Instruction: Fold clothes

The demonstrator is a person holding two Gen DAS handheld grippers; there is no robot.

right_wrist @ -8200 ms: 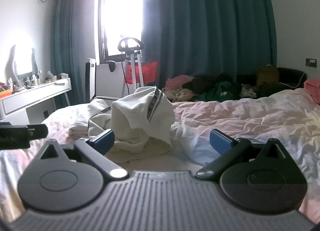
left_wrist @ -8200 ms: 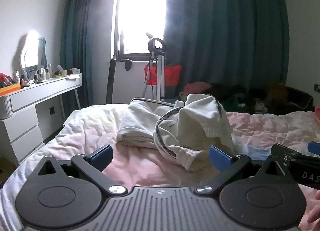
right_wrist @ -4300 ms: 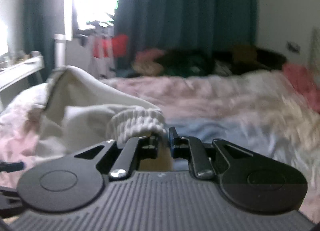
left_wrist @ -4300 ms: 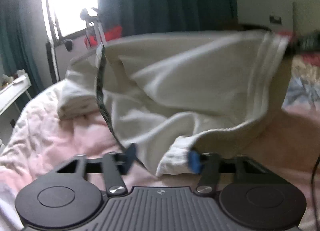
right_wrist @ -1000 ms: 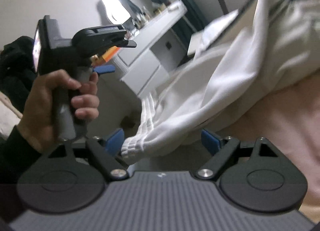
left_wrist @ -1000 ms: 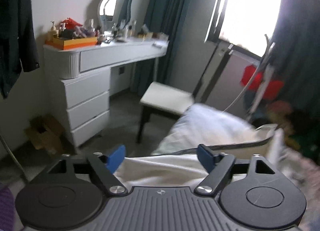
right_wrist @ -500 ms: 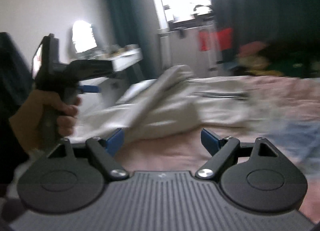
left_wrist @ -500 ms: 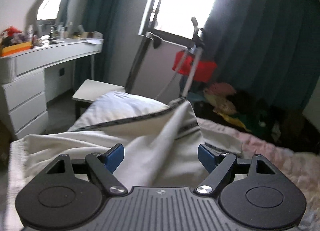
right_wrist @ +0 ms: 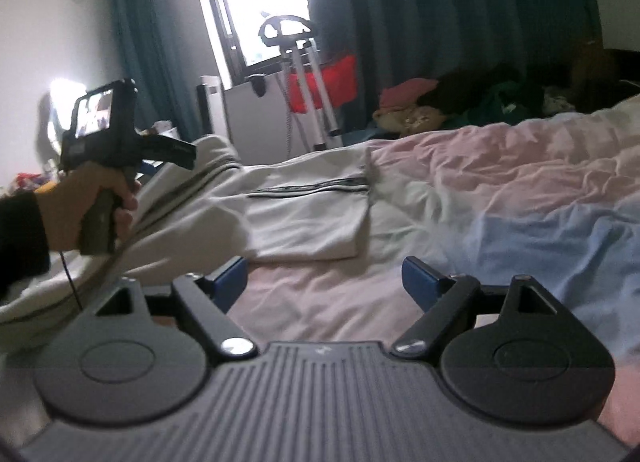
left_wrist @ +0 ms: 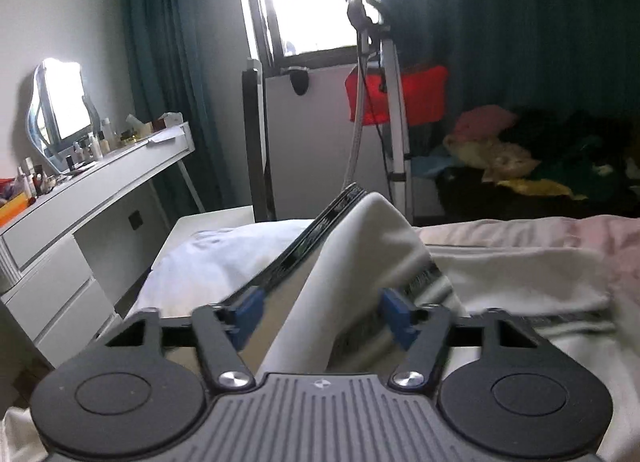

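Observation:
A cream-white garment (right_wrist: 304, 218) with dark striped trim lies spread over the left part of the pink bed (right_wrist: 500, 182). A raised ridge of it (left_wrist: 360, 246) stands between the blue pads of my left gripper (left_wrist: 322, 316), which is open, pads apart around the cloth. In the right wrist view the left gripper (right_wrist: 160, 152) is held by a hand at the garment's raised left end. My right gripper (right_wrist: 324, 276) is open and empty, low over the pink sheet in front of the garment's near edge.
A white dressing table (left_wrist: 80, 198) with bottles and a mirror stands at left, a stool (left_wrist: 208, 222) beside the bed. A garment steamer stand (left_wrist: 380, 102) and red bag are by the window. A pile of clothes (left_wrist: 520, 158) lies beyond the bed.
The left gripper's pads have come closer together around the raised fold of the garment. The right gripper has swung right, lower over the bare sheet. Both let go of the cuffs held earlier.

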